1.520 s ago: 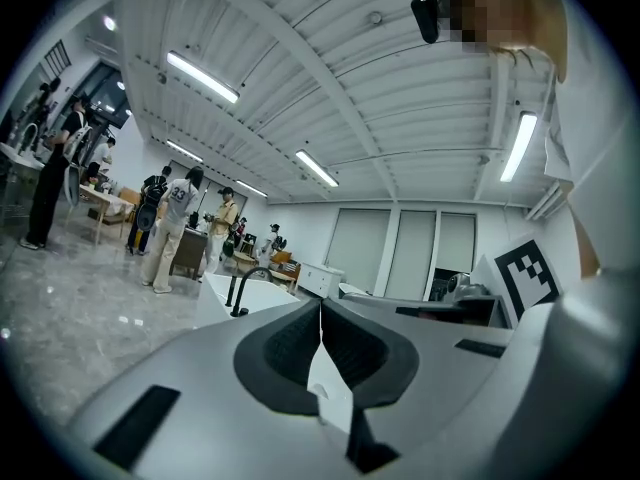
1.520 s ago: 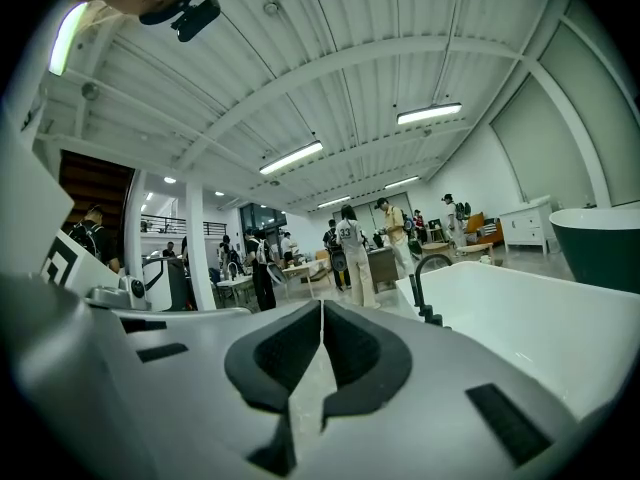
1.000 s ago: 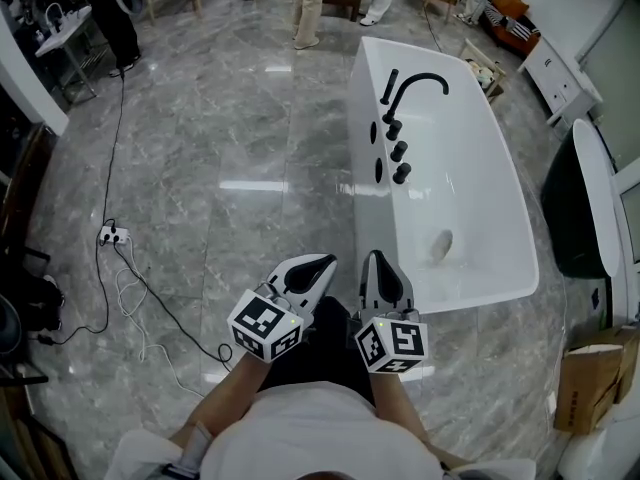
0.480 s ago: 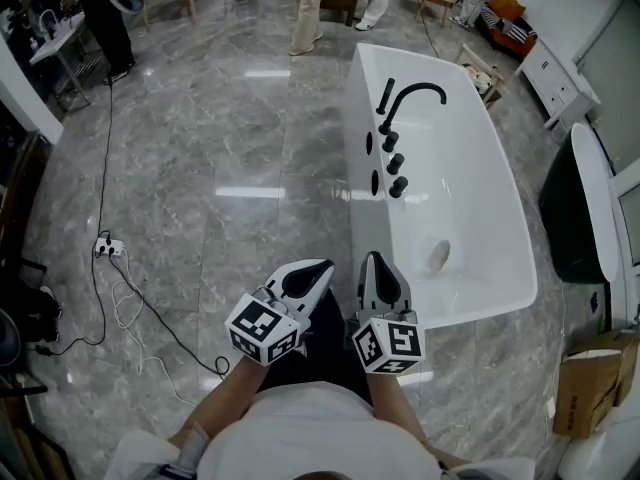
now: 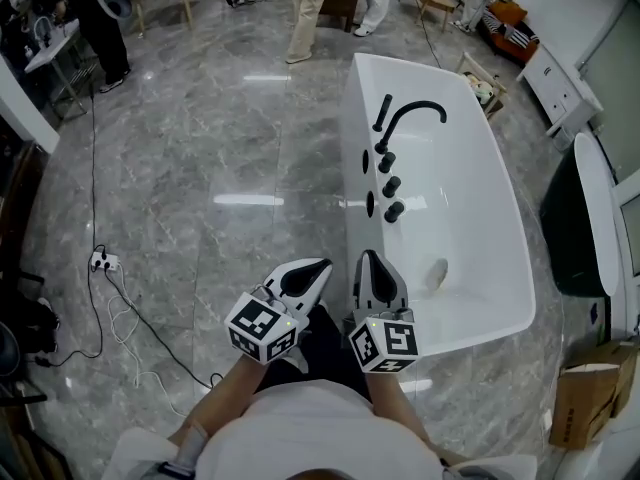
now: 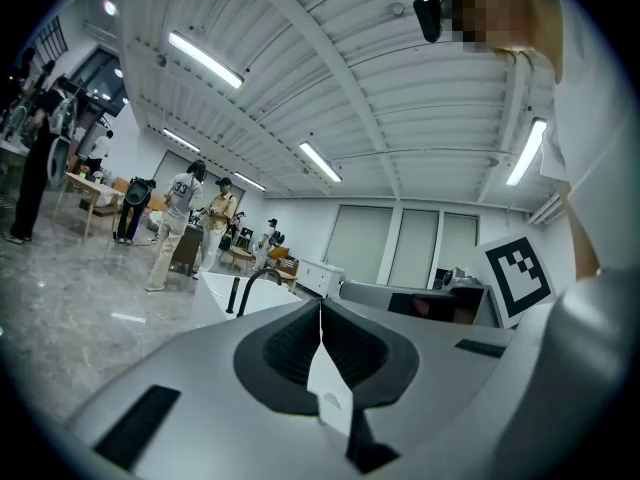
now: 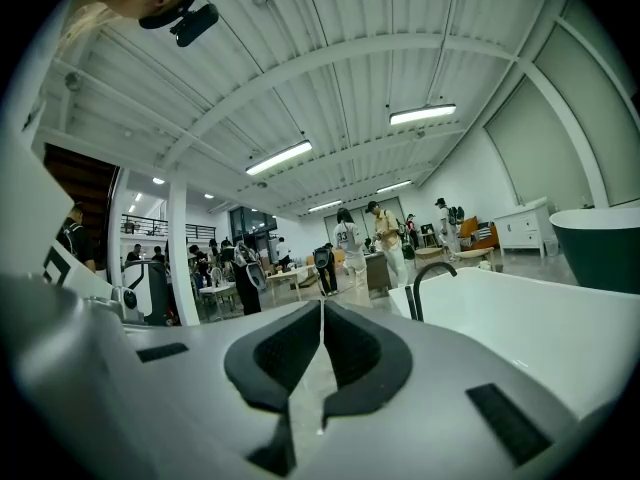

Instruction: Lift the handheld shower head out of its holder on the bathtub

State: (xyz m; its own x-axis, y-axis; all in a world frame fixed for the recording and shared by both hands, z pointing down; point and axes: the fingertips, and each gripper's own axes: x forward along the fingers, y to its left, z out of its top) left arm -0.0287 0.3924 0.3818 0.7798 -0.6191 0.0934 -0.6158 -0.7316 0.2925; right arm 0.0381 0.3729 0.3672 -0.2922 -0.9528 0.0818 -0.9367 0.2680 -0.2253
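The white bathtub (image 5: 520, 268) stands ahead and to the right on the marble floor. On its left rim are a black arched faucet (image 5: 415, 108), the slim black handheld shower head (image 5: 382, 113) upright in its holder, and a row of black knobs (image 5: 391, 185). My left gripper (image 5: 322, 264) and right gripper (image 5: 371, 256) are held side by side, level, short of the tub's near end; both are shut and empty. The left gripper view shows the tub (image 6: 215, 293) and faucet (image 6: 247, 288) far off. The right gripper view shows the faucet (image 7: 427, 278) and shower head (image 7: 408, 303) past the shut jaws.
A power strip with cables (image 5: 105, 261) lies on the floor at left. People (image 5: 305, 8) stand at the back beside tables. A dark tub (image 5: 570, 208), a white cabinet (image 5: 555, 68) and a cardboard box (image 5: 585, 383) line the right side.
Both grippers have moved forward together toward the bathtub, which now sits nearer and lower in the head view. Their jaws stayed shut.
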